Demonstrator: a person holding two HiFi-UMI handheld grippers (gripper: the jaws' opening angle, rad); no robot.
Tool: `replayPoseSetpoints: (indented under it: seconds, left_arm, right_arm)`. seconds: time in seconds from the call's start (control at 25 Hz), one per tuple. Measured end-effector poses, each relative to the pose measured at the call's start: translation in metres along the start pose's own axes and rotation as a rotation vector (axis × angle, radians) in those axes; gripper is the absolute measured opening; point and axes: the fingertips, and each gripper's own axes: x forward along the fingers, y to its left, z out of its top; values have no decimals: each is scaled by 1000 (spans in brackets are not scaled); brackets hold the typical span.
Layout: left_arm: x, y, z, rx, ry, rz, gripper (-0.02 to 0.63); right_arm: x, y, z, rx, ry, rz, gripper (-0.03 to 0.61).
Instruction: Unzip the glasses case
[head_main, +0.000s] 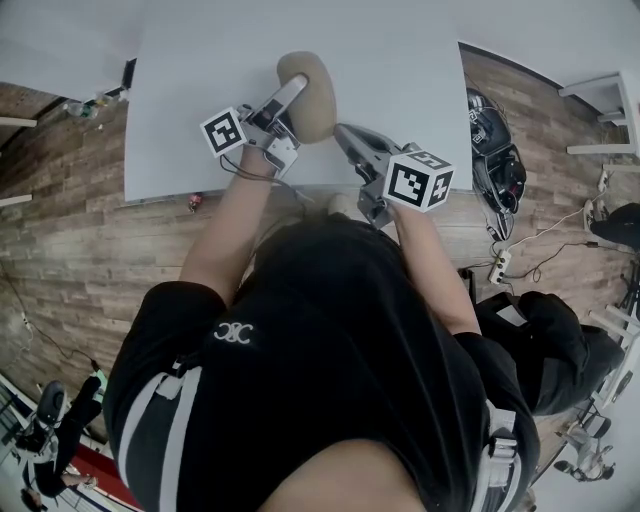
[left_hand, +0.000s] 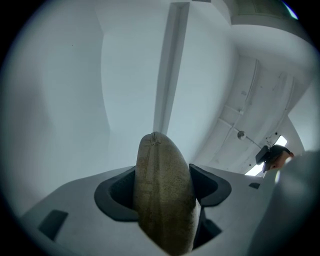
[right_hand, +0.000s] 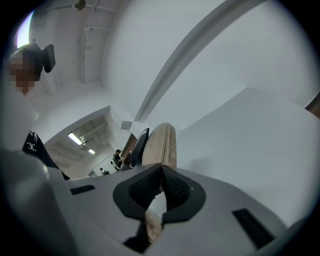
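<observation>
Head view shows the left gripper (head_main: 290, 100), fingers grasping the tan glasses case (head_main: 318, 95) over the white worktop (head_main: 200, 90). Only the right gripper view shows the right gripper (right_hand: 161, 175) with fingers clenched together, the case just beyond.

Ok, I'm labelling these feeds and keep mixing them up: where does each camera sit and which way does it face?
Head view: on the person's head, facing steeply down at the white table; shows torso, forearms, left gripper, right gripper.
Left gripper view: on the left gripper, looking along its fingers, which clamp the glasses case; pale room behind.
Right gripper view: on the right gripper, looking along its shut fingers at the glasses case edge-on.
Shared: all three show the glasses case.
</observation>
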Motion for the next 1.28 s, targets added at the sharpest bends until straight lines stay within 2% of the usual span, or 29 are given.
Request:
replayPoseSetpoints:
  seconds: [0.32,0.48,0.64,1.0,1.28]
  left_arm:
    - [0,10,9,-81,-106,3,310]
    - [-3,13,17,-151,-193,-13,311]
    - [-3,15,19,-195,-248,-9,311]
    - [-9,39,18,-287,-415,121,310]
    - [-25,58,16,-354,-513,219,310]
  right_arm:
    - [0,-2,5,40,-32,14,20]
    - [0,2,10,100,-79,44,20]
    - [-3,4,13,102,-119,43,20]
    - [-6,-3,17,49,-209,-51,20]
    - [-2,-9,11,91,-255,-89,20]
